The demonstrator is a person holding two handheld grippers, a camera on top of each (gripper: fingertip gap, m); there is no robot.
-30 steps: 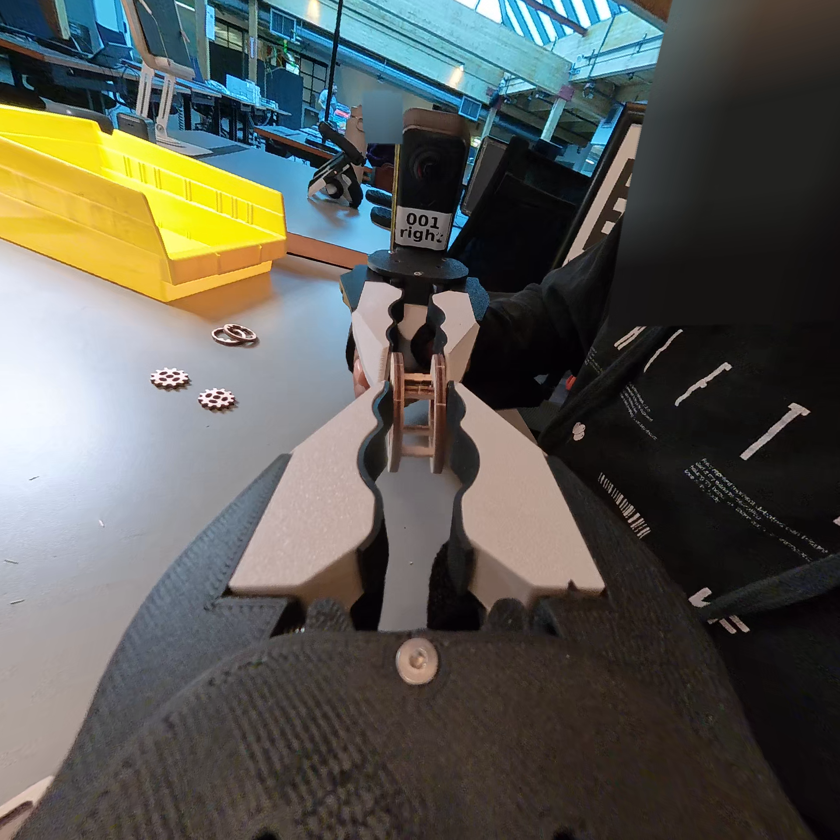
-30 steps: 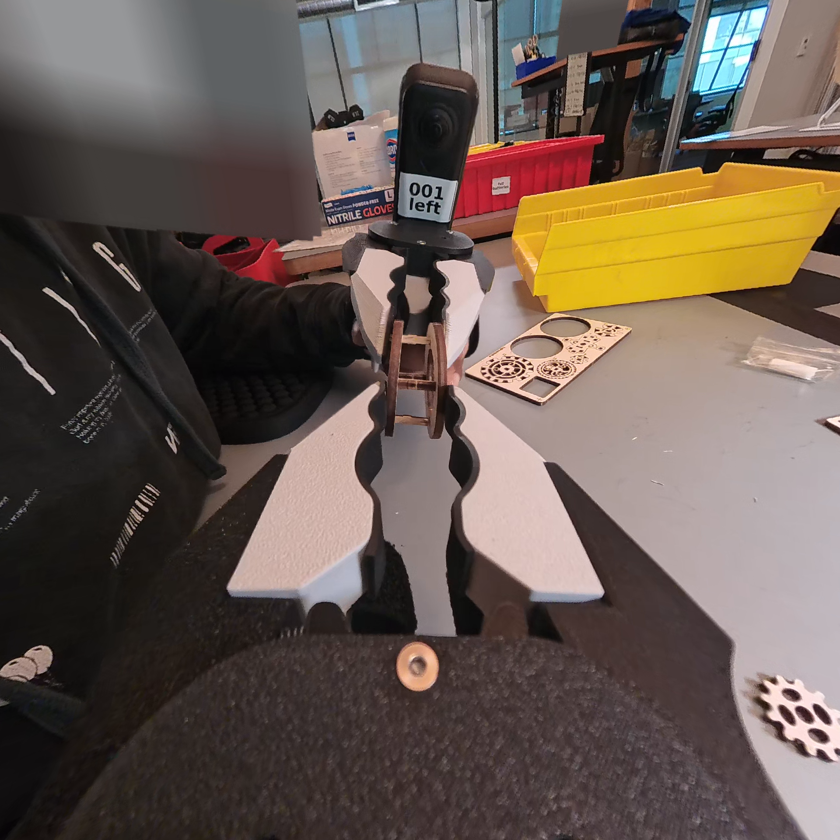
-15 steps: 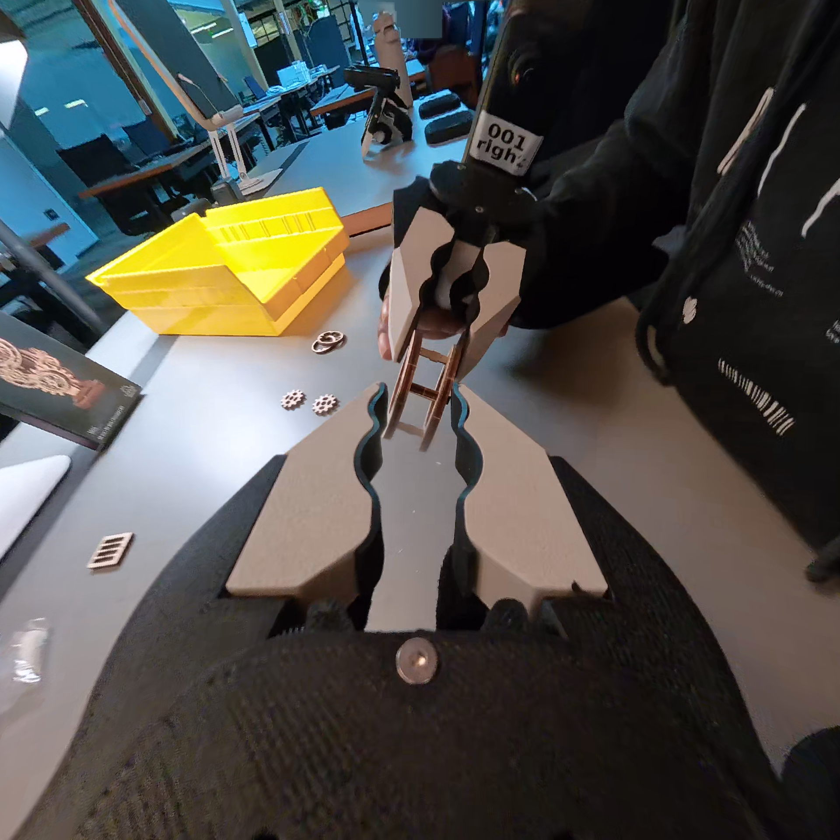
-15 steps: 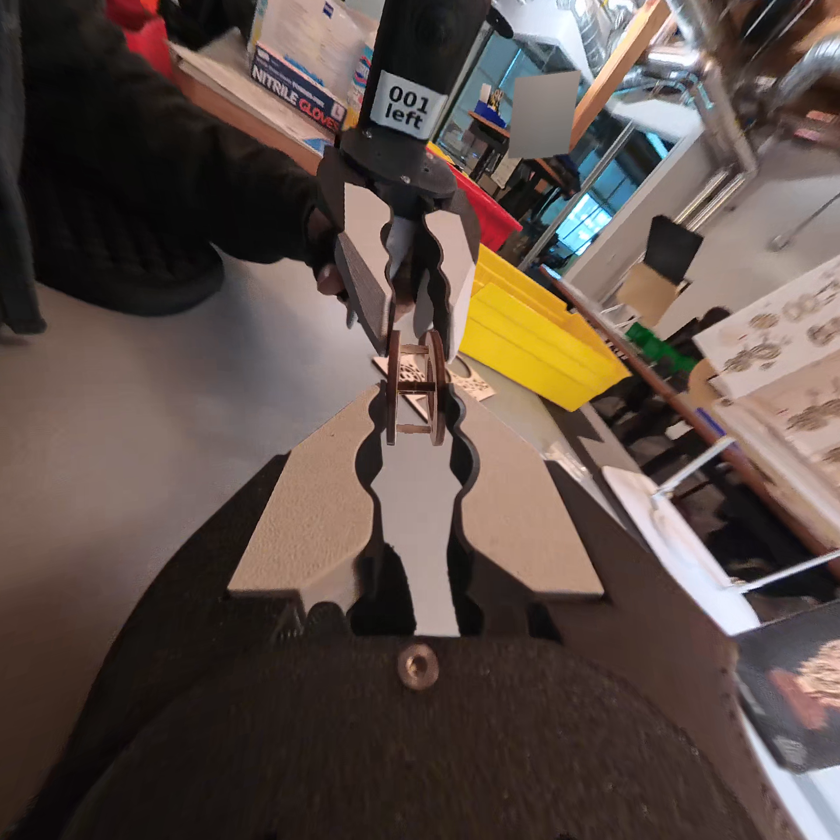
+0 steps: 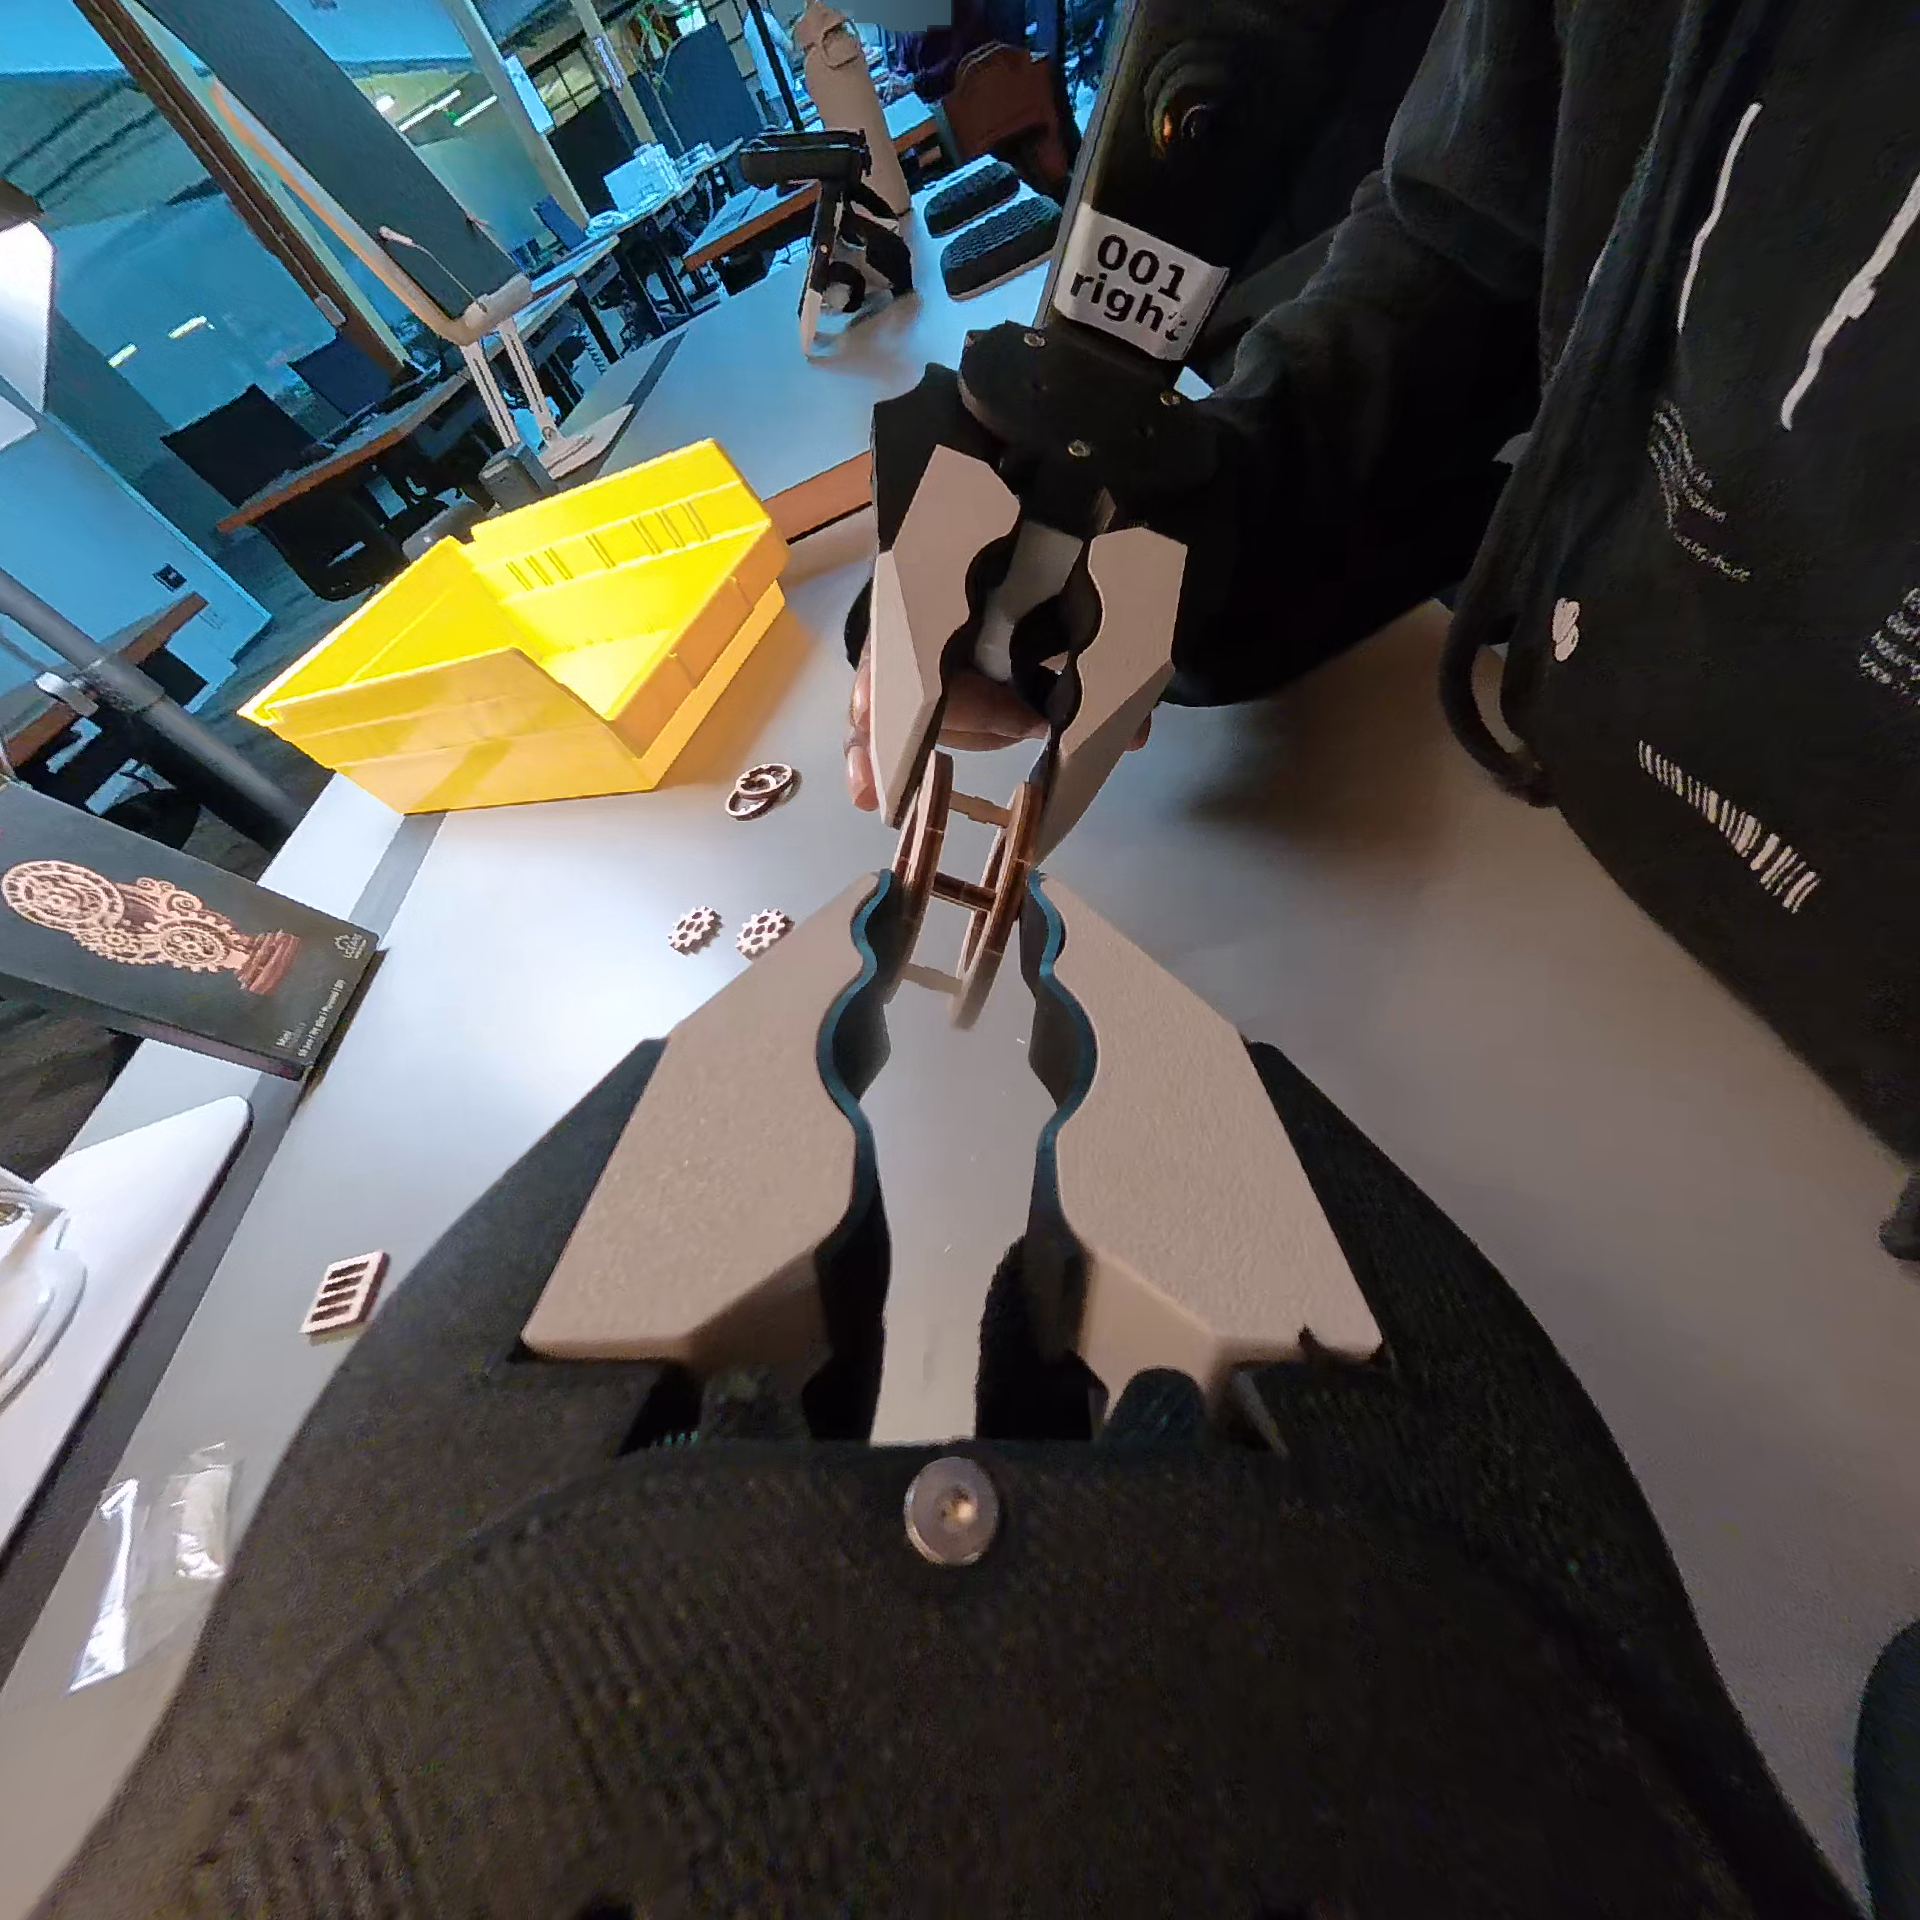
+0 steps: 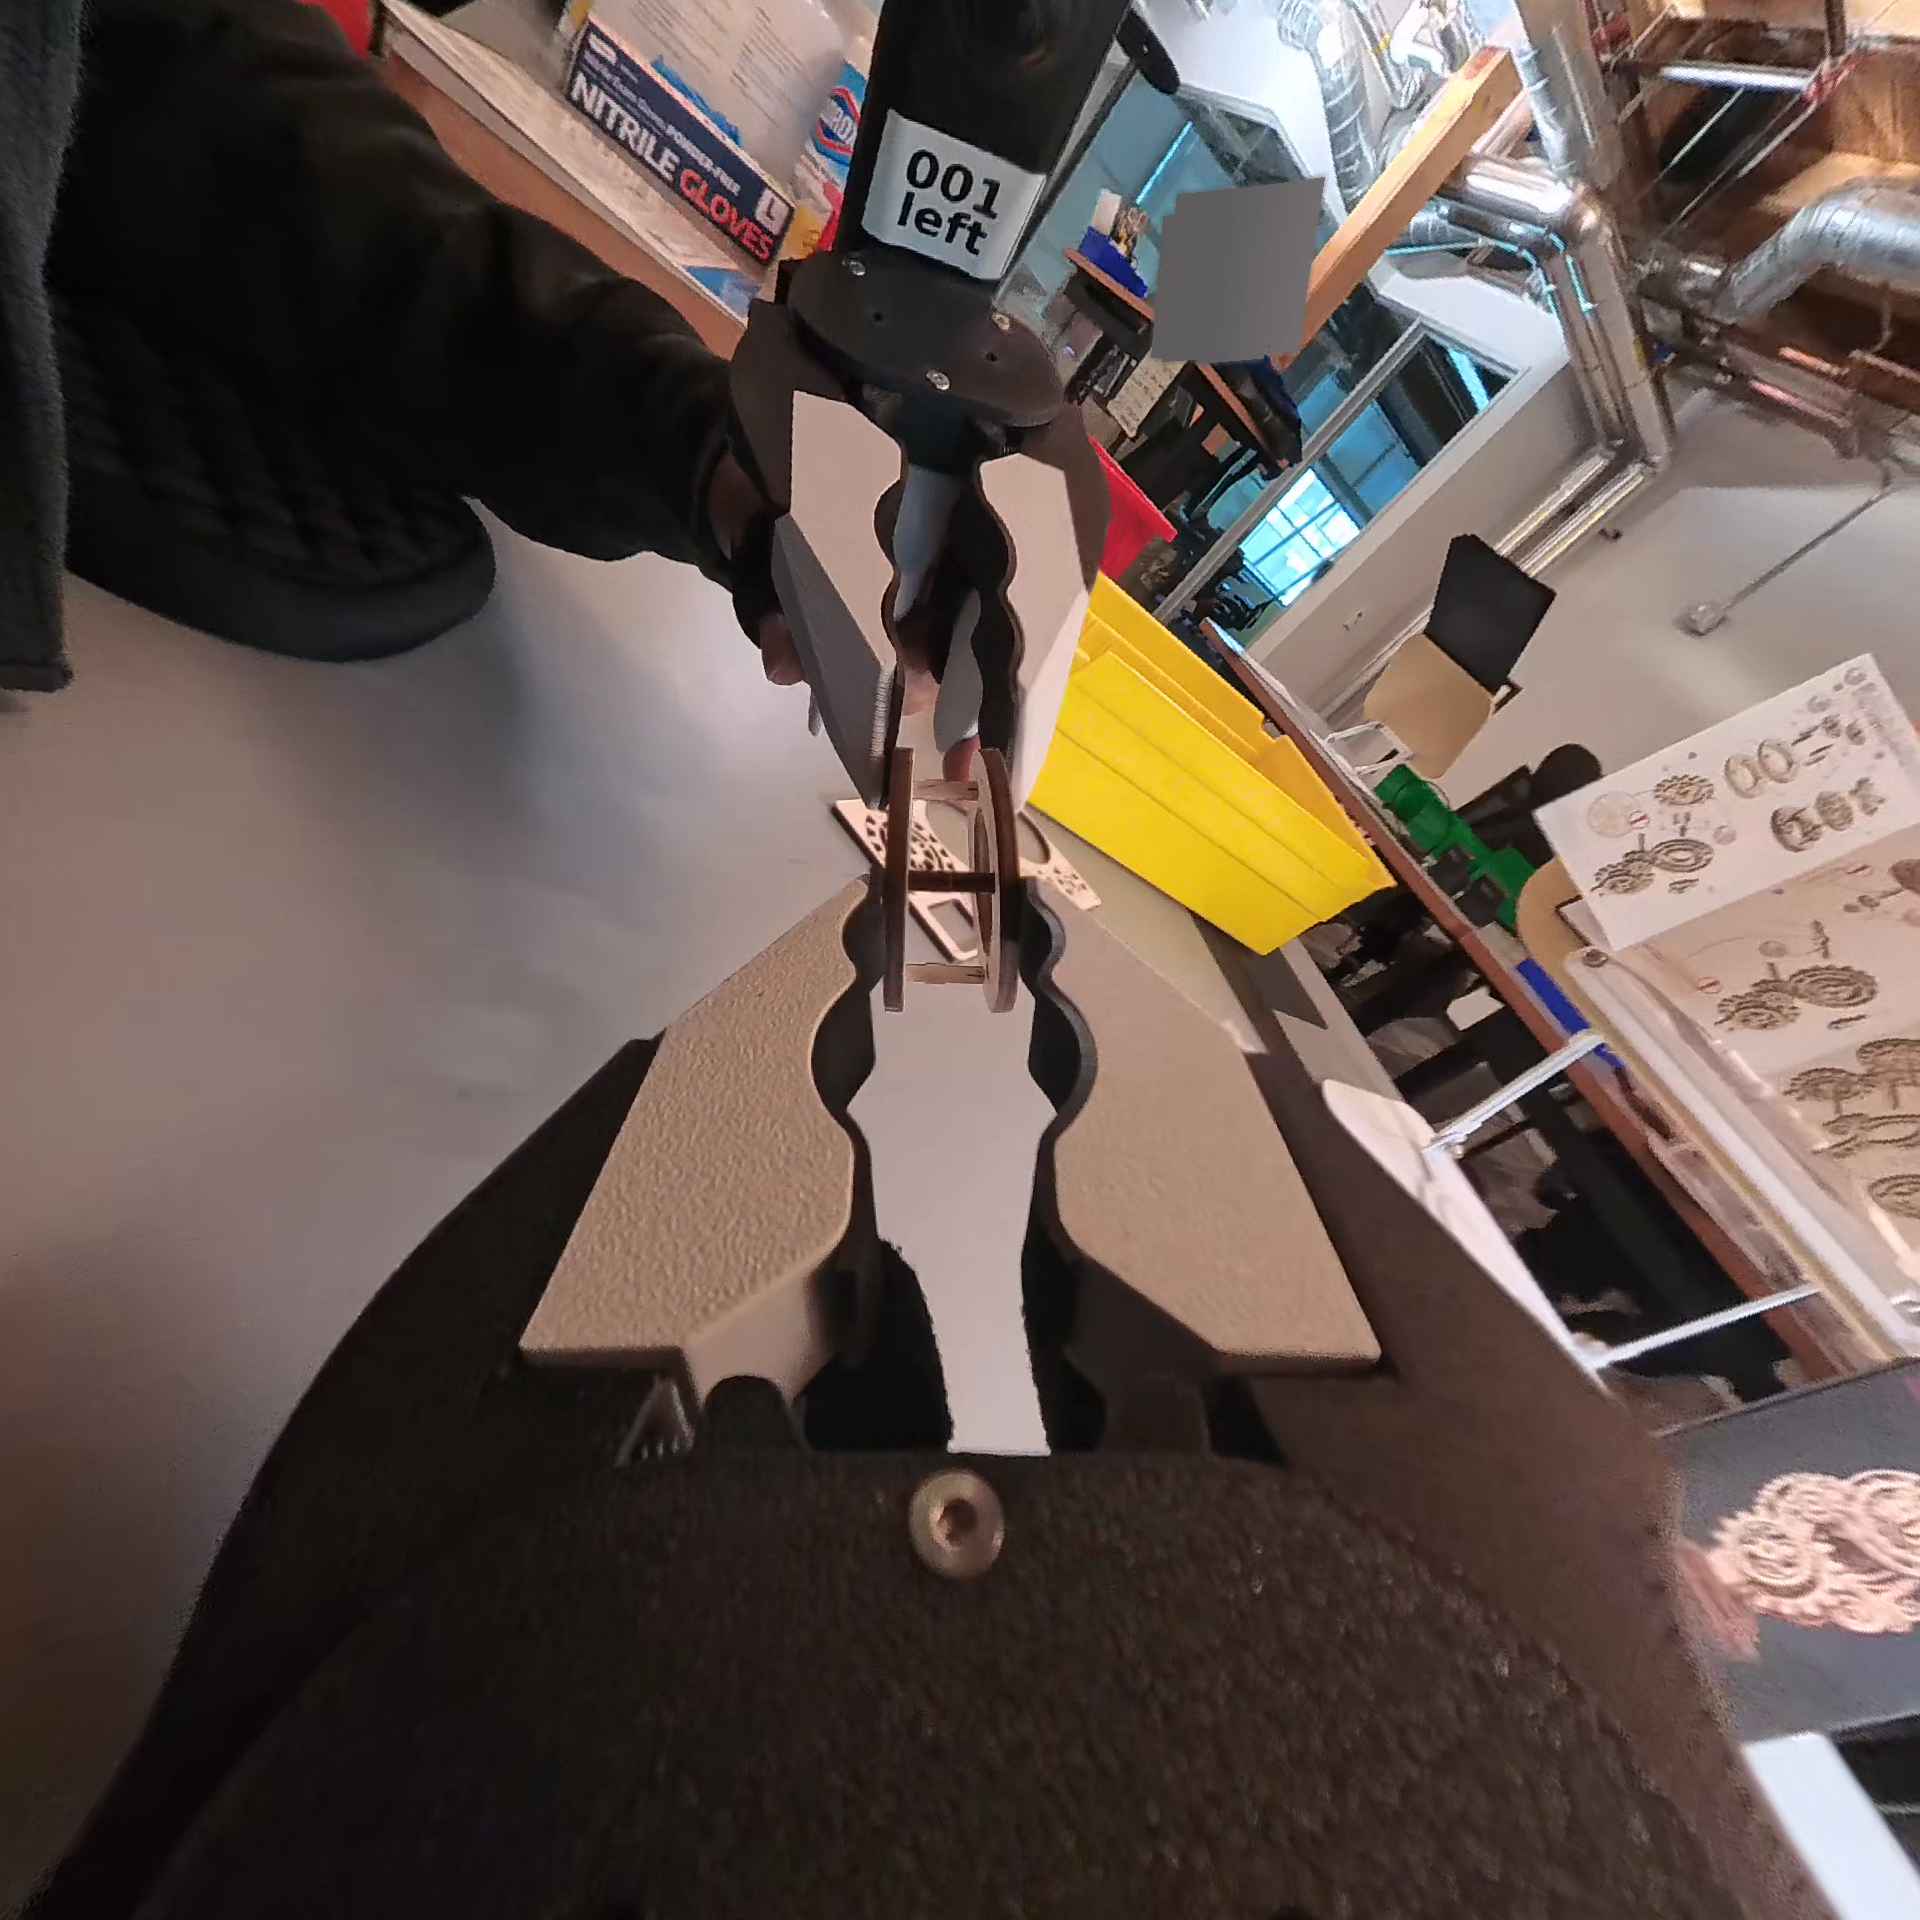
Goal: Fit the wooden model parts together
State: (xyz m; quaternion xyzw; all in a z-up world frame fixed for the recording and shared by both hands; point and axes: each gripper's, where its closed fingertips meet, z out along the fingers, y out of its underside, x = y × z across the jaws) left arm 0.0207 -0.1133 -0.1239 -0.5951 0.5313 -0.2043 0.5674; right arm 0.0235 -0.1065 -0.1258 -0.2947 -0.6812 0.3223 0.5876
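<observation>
A wooden wheel assembly [image 5: 961,883], two round discs joined by thin rungs, hangs just above the grey table [image 5: 1299,987]. My left gripper [image 5: 961,909] is shut on its lower part, one fingertip against each disc. My right gripper [image 5: 977,816] comes in from above and pinches the upper part of the same discs. In the right wrist view the assembly [image 6: 945,883] sits between my right gripper's tips [image 6: 948,914], with the left gripper [image 6: 945,758] opposite, held by a person in a black sleeve.
Two small gears [image 5: 727,928], two linked rings [image 5: 764,792] and a slotted piece [image 5: 343,1291] lie to the left. A yellow bin [image 5: 540,665] and a dark box [image 5: 177,935] stand beyond. A cut-out wooden sheet [image 6: 1060,883] lies behind the assembly. The person's torso [image 5: 1714,623] is close on the right. Both grippers' tips are close together, under 4 cm apart. The slotted piece [image 5: 343,1291] is about 30 centimetres from both grippers' fingertips.
Both grippers have swung from a level hold in front of the person to pointing down over the table. The assembly stays gripped between them and is lower.
</observation>
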